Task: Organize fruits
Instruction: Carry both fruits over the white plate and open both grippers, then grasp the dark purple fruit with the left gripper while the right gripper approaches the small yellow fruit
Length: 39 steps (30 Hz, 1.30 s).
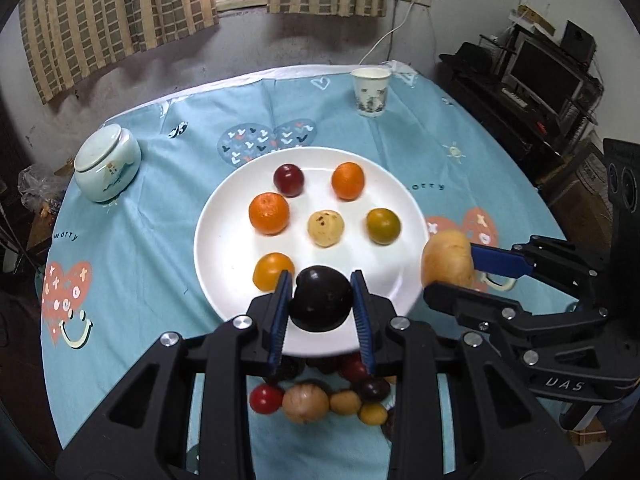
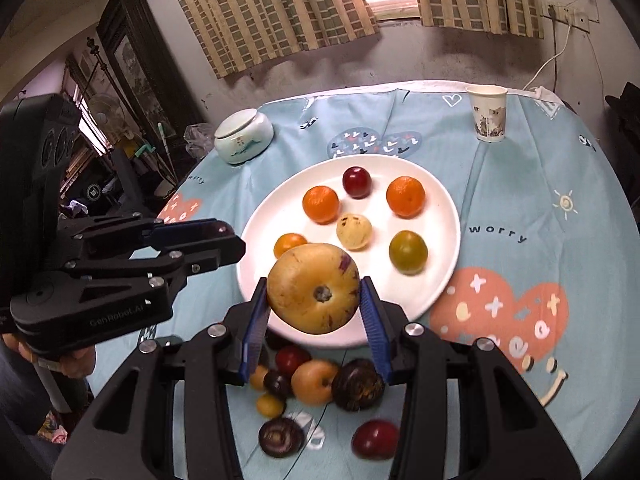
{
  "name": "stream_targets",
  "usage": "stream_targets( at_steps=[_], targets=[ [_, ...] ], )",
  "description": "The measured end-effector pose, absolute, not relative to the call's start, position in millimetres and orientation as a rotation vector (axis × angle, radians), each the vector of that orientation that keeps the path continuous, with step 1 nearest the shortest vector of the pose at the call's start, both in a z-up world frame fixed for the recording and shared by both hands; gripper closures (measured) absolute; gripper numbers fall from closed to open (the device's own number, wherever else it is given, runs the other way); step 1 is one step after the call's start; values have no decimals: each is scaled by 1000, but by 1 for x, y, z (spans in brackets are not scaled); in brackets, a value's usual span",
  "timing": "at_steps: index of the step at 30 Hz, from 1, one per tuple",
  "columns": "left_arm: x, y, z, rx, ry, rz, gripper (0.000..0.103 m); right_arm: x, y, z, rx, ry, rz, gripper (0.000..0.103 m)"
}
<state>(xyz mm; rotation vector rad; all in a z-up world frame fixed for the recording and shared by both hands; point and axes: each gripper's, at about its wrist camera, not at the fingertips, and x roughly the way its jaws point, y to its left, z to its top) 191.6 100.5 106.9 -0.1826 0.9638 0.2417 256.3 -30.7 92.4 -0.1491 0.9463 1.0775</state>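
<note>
I have both grippers loaded over the white plate [image 1: 212,240]: my left gripper [image 1: 322,300] pinches a dark plum [image 1: 320,298] above the near rim, my right gripper [image 2: 314,292] pinches a large yellow fruit [image 2: 313,288]. 6 fruits already sit spaced on the plate. I judge the risk is crowding: setting down either round fruit could nudge the small orange one [image 1: 273,271], or the 2 grippers could collide.

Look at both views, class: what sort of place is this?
Probably a lived-in home room, not a lab: checked curtains over a window, a round table under a heart-print cloth, and a monitor on a cluttered desk.
</note>
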Motion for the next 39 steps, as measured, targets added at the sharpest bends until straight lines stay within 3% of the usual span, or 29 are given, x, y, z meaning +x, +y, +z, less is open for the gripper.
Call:
stream_targets(
  at_steps=[18,19,21,22,23,28,30,39],
  targets=[
    [256,157,55,-247,1050,328,71,317,37,37,-274,1015,978,57],
    [257,158,55,-248,1050,329,70,319,38,35,-284,1018,976,56],
    [255,158,54,-245,1040,338,56,320,35,36,-279,1011,975,54],
    [254,158,55,-241,1030,343,53,320,33,37,-271,1009,976,37],
    [252,158,56,-239,1026,342,53,321,28,39,-251,995,968,32],
    [241,155,61,-236,1013,364,44,318,12,46,-203,994,950,32],
    [229,152,65,-231,999,381,33,313,4,47,-193,1002,950,32],
    [153,138,63,-263,1020,399,27,258,-78,37,-114,1077,914,32]
  ],
)
